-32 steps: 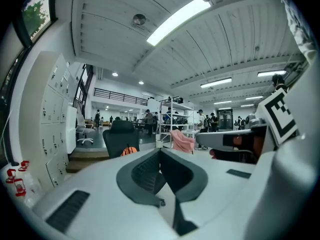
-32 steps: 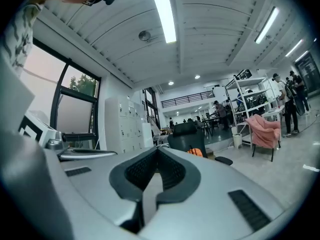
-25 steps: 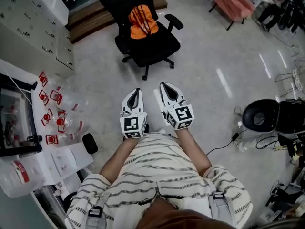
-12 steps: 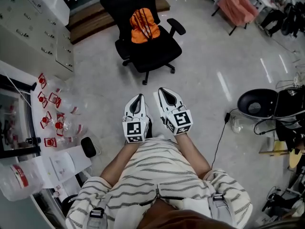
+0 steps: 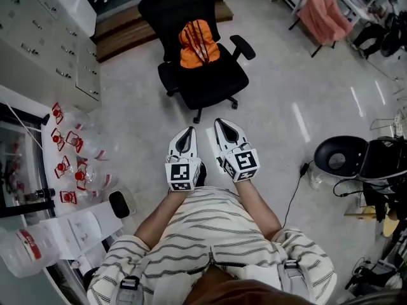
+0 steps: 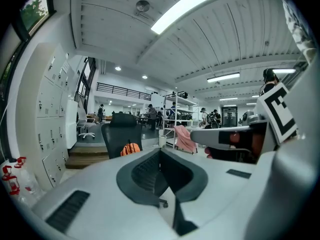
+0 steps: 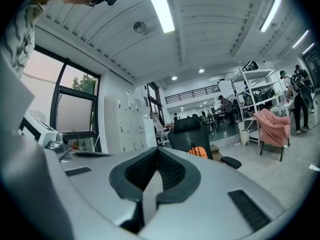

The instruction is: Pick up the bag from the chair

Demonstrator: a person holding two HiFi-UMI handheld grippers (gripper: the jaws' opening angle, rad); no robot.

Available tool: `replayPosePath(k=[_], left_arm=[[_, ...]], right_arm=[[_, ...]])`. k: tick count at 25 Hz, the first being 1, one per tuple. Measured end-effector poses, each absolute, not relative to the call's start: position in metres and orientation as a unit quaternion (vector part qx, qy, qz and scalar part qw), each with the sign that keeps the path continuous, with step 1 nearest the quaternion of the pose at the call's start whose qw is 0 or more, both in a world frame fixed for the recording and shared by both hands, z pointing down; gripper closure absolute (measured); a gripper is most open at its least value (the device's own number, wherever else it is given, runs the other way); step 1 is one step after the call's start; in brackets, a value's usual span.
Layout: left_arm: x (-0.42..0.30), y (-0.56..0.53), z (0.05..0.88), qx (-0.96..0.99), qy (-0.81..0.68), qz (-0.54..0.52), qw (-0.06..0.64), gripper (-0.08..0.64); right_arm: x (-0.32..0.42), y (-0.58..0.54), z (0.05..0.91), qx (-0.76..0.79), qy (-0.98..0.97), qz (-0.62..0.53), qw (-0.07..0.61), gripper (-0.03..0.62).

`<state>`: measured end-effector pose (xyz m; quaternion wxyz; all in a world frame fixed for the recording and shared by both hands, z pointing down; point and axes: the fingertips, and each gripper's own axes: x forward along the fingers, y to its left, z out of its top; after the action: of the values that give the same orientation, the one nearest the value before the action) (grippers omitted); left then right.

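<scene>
The bag point(image 5: 198, 43), on the chair point(image 5: 213, 84) at upper centre, is brought nearer than a second ago, so the approach is judged under way. The left gripper point(image 5: 187, 133) and right gripper point(image 5: 220, 123) are held closed and empty.

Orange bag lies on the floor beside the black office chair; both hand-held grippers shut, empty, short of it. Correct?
No: the head view shows the orange bag on the seat of the black office chair, not the floor. The left hand-held gripper and right hand-held gripper are indeed shut, empty, short of it.
</scene>
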<state>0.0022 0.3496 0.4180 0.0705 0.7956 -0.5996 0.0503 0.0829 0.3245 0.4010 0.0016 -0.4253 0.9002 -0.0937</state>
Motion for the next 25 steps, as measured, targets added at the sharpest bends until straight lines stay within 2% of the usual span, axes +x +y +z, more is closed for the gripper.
replayPosePath(k=[25], left_arm=[[-0.049,0.166,0.412,0.811,-0.578,0.056,0.078,0.537]], right_arm=[[0.031,0.143,0.389,-0.448,0.889,-0.091,-0.014,0.574]])
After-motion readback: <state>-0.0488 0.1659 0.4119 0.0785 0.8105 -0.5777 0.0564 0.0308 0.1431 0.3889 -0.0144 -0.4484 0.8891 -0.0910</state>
